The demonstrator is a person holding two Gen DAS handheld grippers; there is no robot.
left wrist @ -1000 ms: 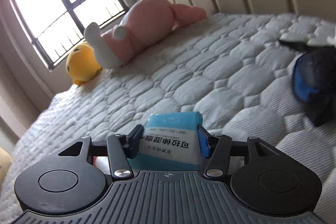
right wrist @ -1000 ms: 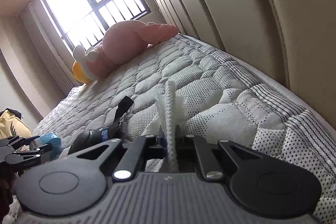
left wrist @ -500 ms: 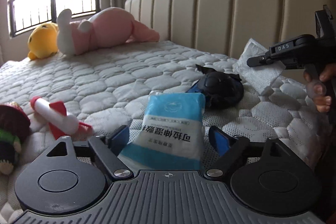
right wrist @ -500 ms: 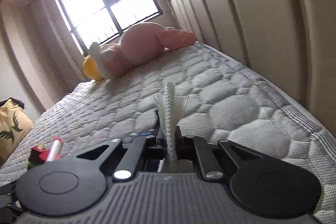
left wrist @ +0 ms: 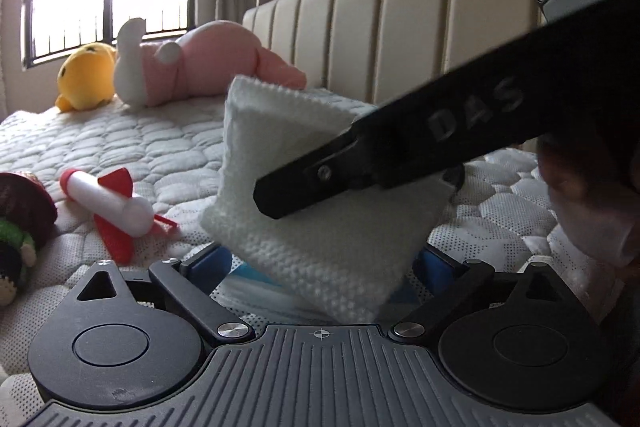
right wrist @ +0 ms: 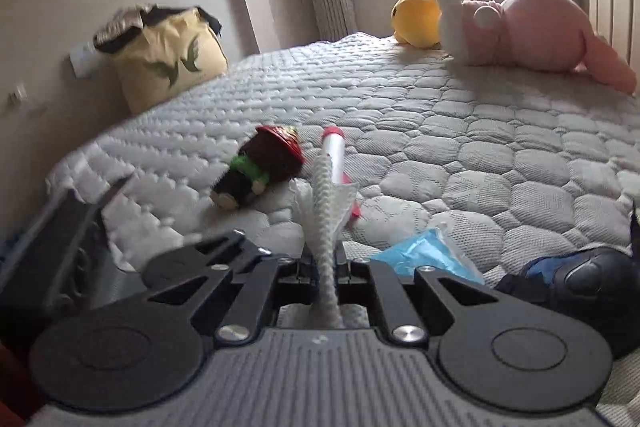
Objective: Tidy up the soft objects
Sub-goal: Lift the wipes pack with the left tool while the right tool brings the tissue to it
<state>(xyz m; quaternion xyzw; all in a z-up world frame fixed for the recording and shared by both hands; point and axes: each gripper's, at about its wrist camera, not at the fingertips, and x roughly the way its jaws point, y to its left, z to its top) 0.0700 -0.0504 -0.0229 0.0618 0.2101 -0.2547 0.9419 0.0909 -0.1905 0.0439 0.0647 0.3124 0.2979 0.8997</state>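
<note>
My left gripper [left wrist: 320,261] stands open low over the quilted mattress [left wrist: 120,147], its blue pads [left wrist: 206,261] spread wide. A blue packet [left wrist: 256,281] lies on the mattress between them, mostly hidden under a white knitted cloth [left wrist: 320,187]. My right gripper [left wrist: 276,201] reaches in from the right, shut on that cloth, which hangs just in front of the left gripper. In the right wrist view the cloth [right wrist: 326,195] stands pinched edge-on in the right gripper [right wrist: 326,255], with the blue packet [right wrist: 424,251] lying to its right.
A red-and-white rocket toy [right wrist: 334,151] and a doll with a red hat [right wrist: 264,163] lie mid-mattress. Pink plush [right wrist: 520,31] and yellow plush [right wrist: 416,15] rest by the window. A dark blue object [right wrist: 580,275] sits at right, a yellow bag [right wrist: 168,55] beside the bed.
My left gripper has opened and let go of the blue packet, which now lies on the mattress. My right gripper has swung over with the white cloth until it hangs above the packet.
</note>
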